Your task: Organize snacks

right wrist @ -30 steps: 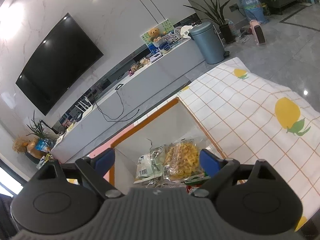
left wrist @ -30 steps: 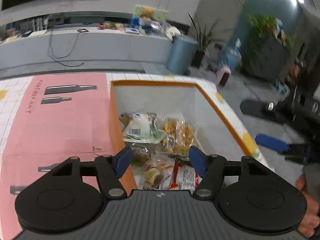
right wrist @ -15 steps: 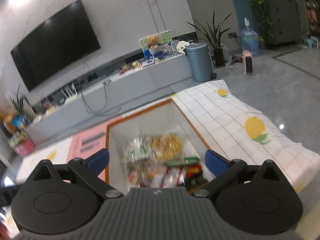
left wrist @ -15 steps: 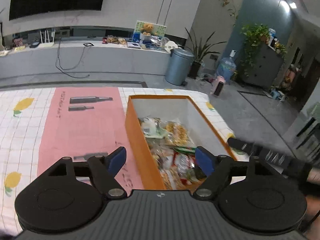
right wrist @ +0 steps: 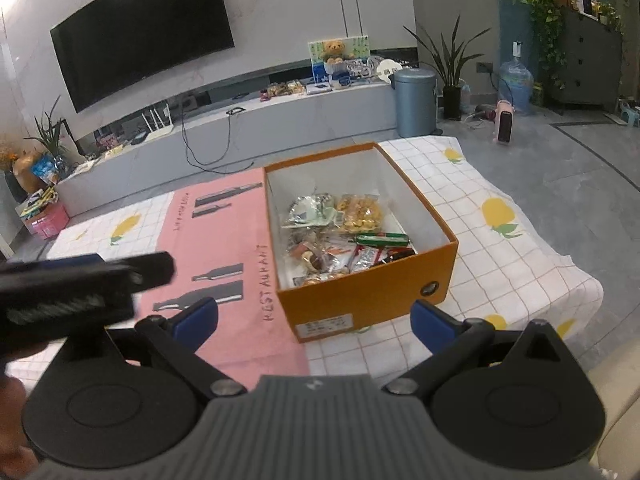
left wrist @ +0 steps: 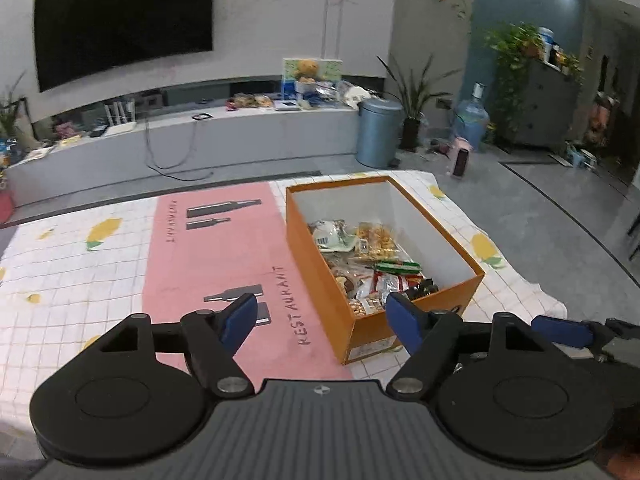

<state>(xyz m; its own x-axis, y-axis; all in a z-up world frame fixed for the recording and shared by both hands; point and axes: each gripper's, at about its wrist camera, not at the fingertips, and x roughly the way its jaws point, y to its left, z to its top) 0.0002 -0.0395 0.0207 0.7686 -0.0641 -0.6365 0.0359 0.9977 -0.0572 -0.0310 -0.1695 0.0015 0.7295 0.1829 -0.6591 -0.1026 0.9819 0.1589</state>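
Note:
An orange box (left wrist: 316,276) (right wrist: 360,300) with white inner walls stands on the table, its floor covered with several wrapped snacks (left wrist: 372,264) (right wrist: 340,236). My left gripper (left wrist: 320,312) hangs above the table just short of the box's near left corner. Its jaws are wide apart and closing, with nothing between them. My right gripper (right wrist: 314,316) stands open and bare in front of the box's near end. One of its blue fingers (left wrist: 560,330) shows at the right in the left wrist view. The left gripper appears as a dark blur (right wrist: 80,280) at the left of the right wrist view.
A pink mat (left wrist: 224,256) (right wrist: 224,240) printed with bottles lies left of the box on a white checked tablecloth (right wrist: 500,248) with yellow fruit. The cloth drops off the table's right edge. Beyond stand a low grey console (left wrist: 240,136), a TV and a blue-grey bin (right wrist: 414,102).
Both grippers have pulled back and up from over the box, so the whole box and table now show. Both pairs of jaws stand wider than a second ago.

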